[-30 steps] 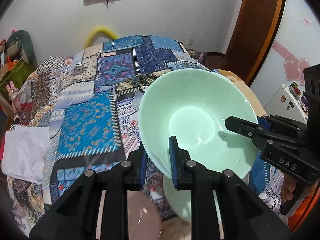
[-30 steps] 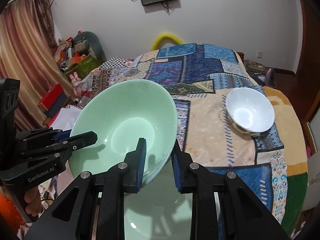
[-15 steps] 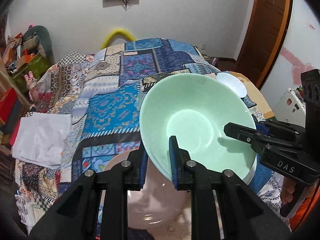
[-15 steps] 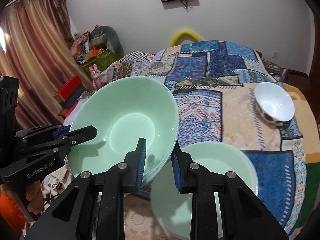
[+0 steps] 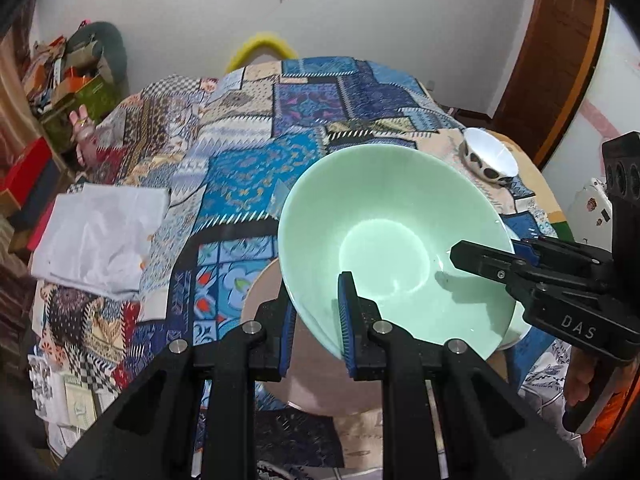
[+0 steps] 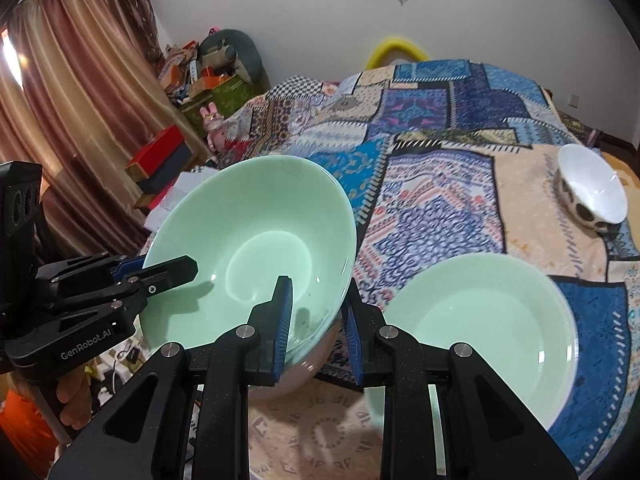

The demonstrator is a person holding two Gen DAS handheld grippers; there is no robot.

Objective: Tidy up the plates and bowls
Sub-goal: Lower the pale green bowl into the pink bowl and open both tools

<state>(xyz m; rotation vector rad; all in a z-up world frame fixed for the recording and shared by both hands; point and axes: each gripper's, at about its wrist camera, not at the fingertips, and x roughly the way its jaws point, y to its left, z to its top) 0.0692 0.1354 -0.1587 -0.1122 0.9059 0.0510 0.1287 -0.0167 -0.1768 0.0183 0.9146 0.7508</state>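
Both grippers hold one large mint-green bowl tilted in the air. My left gripper is shut on its near rim; it also shows in the right wrist view. My right gripper is shut on the opposite rim; it also shows in the left wrist view. Under the bowl lies a pink plate. A second mint-green bowl rests on the table to the right.
A small white bowl with dark spots stands at the far right of the patchwork tablecloth. A folded white cloth lies at the left edge. Curtains and clutter are beyond.
The held green bowl has been lifted off the second green bowl and carried left, now above the pink plate. The second green bowl has come into view to the right.
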